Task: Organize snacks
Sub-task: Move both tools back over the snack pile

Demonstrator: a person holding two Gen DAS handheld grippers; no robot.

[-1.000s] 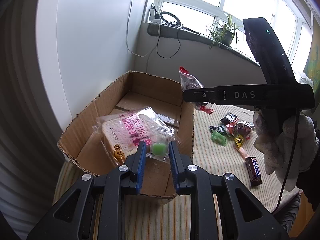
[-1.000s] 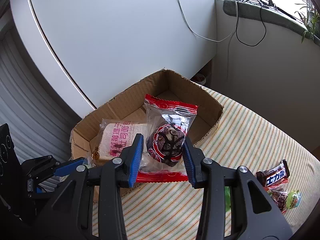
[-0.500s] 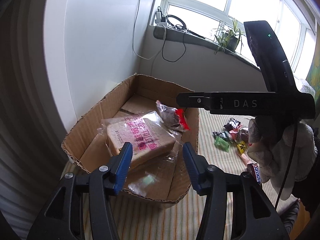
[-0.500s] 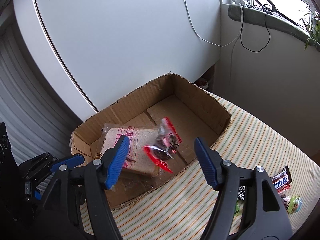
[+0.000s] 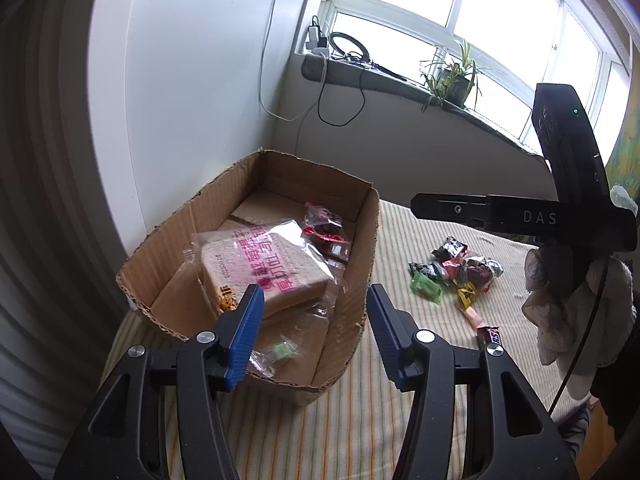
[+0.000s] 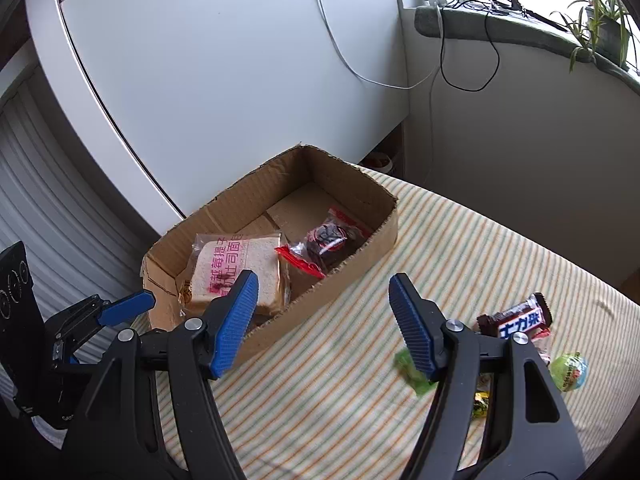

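The left hand-held gripper (image 5: 314, 330) hangs released over the near end of the cardboard box (image 5: 362, 280), its jaws having just been opening; nothing is pinched between its blue pads, and a small clear packet with a green sweet (image 5: 280, 350) lies loose on the box floor just below them. The right hand-held gripper (image 6: 324, 322) is likewise released and empty, its jaws spread over the striped cloth (image 6: 460, 248) beside the box's long wall. Inside the box a bagged slice of bread with pink lettering (image 6: 236, 264) lies toward the near end; a red-edged clear pouch holding a dark cake (image 6: 326, 240) rests just beside it, toward the far end, touching the bread bag. On the cloth, well apart from the box, sits a loose cluster of sweets: a Snickers bar (image 6: 516, 318), a green wrapped candy (image 6: 414, 372), a round green-and-blue candy (image 6: 568, 370); in the left wrist view the same heap (image 5: 460, 270) lies below the right gripper's black body, which a white-gloved hand (image 5: 580, 312) grips.
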